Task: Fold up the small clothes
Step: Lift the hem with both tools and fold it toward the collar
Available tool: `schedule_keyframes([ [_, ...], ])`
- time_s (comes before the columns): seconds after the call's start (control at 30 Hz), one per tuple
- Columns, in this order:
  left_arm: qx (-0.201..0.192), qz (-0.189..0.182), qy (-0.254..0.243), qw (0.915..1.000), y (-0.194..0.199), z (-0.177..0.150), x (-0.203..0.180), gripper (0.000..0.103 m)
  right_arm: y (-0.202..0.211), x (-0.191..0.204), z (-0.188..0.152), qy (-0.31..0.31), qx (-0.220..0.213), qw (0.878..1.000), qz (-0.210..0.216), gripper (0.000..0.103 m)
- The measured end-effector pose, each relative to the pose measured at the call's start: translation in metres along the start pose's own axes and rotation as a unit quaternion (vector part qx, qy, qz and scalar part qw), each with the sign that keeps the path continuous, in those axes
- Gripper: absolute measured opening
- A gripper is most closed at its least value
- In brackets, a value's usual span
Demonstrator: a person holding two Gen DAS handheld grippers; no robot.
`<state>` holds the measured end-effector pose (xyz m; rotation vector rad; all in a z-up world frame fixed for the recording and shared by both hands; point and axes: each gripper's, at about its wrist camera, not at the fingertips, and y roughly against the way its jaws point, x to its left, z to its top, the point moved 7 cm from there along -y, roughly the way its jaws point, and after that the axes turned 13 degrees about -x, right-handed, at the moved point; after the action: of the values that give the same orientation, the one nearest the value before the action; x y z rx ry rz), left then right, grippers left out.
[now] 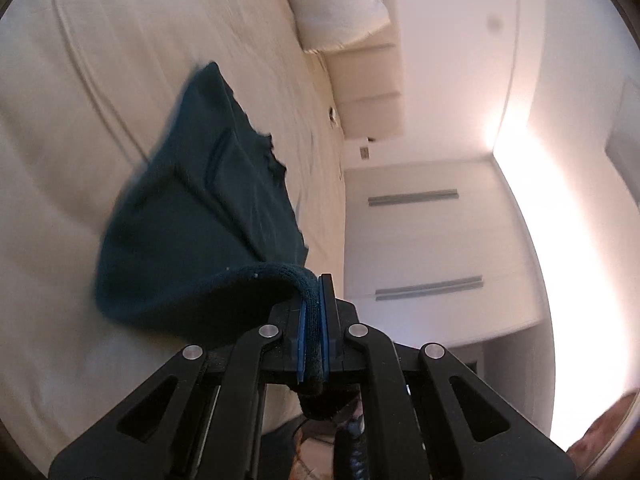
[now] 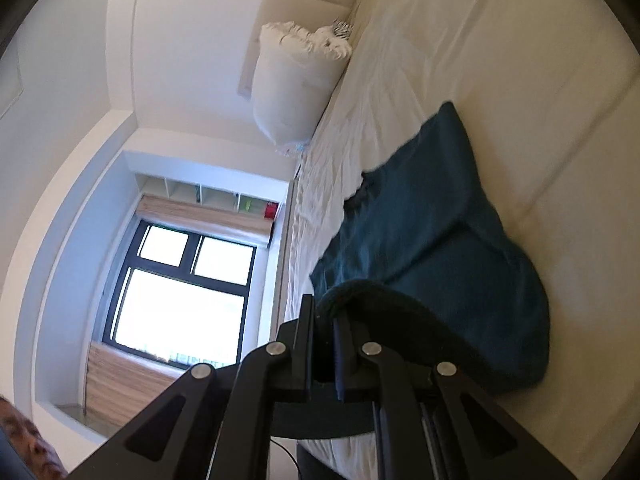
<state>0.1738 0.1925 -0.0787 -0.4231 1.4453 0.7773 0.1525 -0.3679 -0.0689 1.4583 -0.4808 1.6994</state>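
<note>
A small dark teal garment hangs over the cream bed sheet, held up at two edges. My left gripper is shut on its ribbed hem, which is pinched between the blue pads. In the right wrist view the same teal garment drapes down from my right gripper, which is shut on another part of the hem. The cloth is slightly blurred.
A white pillow lies at the head of the bed against a padded headboard. A window and shelves are beyond the bed's side. White wardrobe doors stand on the other side.
</note>
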Motion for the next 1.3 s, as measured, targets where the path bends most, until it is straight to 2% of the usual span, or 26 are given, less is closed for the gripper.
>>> schedule_keyframes([
  [0.17,-0.029,0.010,0.040,0.9987,-0.040,0.048,0.013,0.004,-0.038,-0.015,0.043,-0.021,-0.028,0.999,-0.025,0.009],
  [0.27,-0.039,0.017,0.046,0.9980,-0.062,0.072,0.018,0.004,-0.063,-0.024,0.067,-0.024,-0.039,0.998,-0.043,0.009],
  [0.57,-0.042,0.055,0.042,0.9967,-0.128,0.130,0.038,0.004,-0.124,-0.051,0.108,-0.021,-0.040,0.995,-0.092,0.009],
  [0.7,-0.050,0.096,0.064,0.9920,-0.150,0.152,0.075,0.006,-0.137,-0.086,0.116,-0.047,-0.044,0.990,-0.128,0.016],
  [0.73,-0.052,0.097,0.079,0.9907,-0.153,0.157,0.085,0.012,-0.137,-0.093,0.116,-0.057,-0.047,0.989,-0.130,0.018],
  [0.77,-0.055,0.095,0.094,0.9895,-0.154,0.161,0.094,0.023,-0.135,-0.099,0.117,-0.065,-0.053,0.988,-0.132,0.025],
  [0.8,-0.069,0.095,0.102,0.9877,-0.151,0.166,0.100,0.032,-0.131,-0.102,0.118,-0.071,-0.064,0.987,-0.127,0.039],
  [0.83,-0.087,0.095,0.105,0.9861,-0.146,0.172,0.104,0.063,-0.128,-0.102,0.119,-0.069,-0.071,0.987,-0.124,0.047],
  [0.87,-0.107,0.081,0.111,0.9848,-0.138,0.177,0.105,0.072,-0.125,-0.100,0.121,-0.060,-0.079,0.987,-0.123,0.053],
  [0.93,-0.108,0.073,0.111,0.9852,-0.133,0.182,0.105,0.072,-0.119,-0.096,0.125,-0.037,-0.089,0.986,-0.138,0.057],
  [1.0,-0.114,0.098,0.074,0.9859,-0.125,0.184,0.098,0.072,-0.111,-0.090,0.129,-0.023,-0.100,0.984,-0.146,0.058],
  [1.07,-0.111,0.108,0.032,0.9874,-0.123,0.180,0.086,0.072,-0.102,-0.082,0.129,-0.003,-0.109,0.983,-0.151,0.058],
  [1.13,-0.103,0.118,-0.014,0.9876,-0.125,0.171,0.073,0.072,-0.092,-0.075,0.127,0.031,-0.112,0.978,-0.175,0.058],
  [1.23,-0.095,0.149,-0.087,0.9804,-0.129,0.151,0.061,0.072,-0.083,-0.066,0.104,0.084,-0.084,0.973,-0.199,0.058],
  [1.3,-0.092,0.162,-0.116,0.9756,-0.128,0.138,0.059,0.072,-0.079,-0.064,0.091,0.120,-0.072,0.966,-0.218,0.058],
])
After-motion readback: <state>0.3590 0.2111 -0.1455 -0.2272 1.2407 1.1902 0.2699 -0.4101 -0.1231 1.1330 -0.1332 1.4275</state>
